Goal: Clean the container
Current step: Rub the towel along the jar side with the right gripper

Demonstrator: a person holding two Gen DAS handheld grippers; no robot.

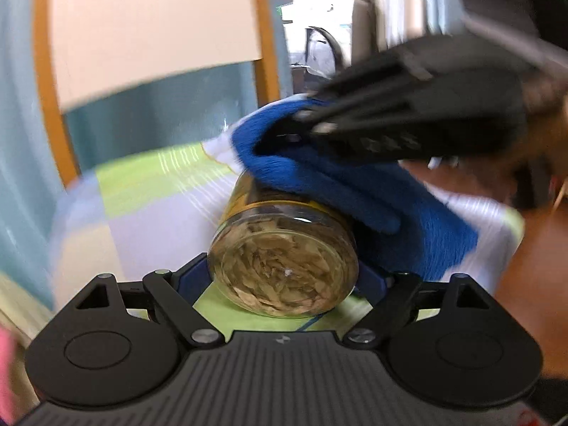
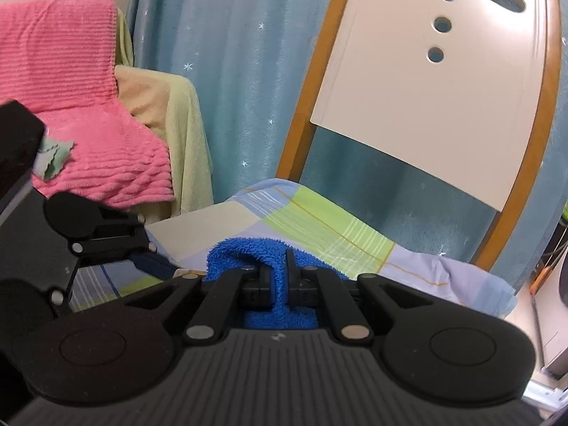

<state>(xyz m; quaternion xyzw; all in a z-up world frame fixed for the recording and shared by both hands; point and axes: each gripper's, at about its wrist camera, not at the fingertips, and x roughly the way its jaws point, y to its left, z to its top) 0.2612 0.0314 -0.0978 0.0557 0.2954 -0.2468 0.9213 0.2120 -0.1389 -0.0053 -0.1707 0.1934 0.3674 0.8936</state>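
Furthest to the left of the right gripper, a pink ribbed blanket is draped over a seat, with a pale yellow-green cover beside it; both are well apart from the work and play no part in it. A blue curtain hangs behind, and a cream chair back with an orange frame stands ahead and to the right.

In the left wrist view, the glass jar is held on its side between the spread fingers of the left gripper, its base turned toward the camera and its lid end pointed away. The jaws are closed against the jar's flanks, so that it is steadied just above the checked cloth of the table and its curved wall is exposed for wiping. Pale dried flakes are seen through the glass; what they are cannot be told.

To the right of the jar, the blue towel is laid over the jar's upper side, touching the glass. It is pinched by the right gripper, which reaches in from above and to the right. In the right wrist view, a fold of the blue towel is seen pressed between the two narrowly set fingers, so that the loose remainder can be dragged across the glass.

The wiping step is judged to be under way, with the jar's underside probably not yet reached.
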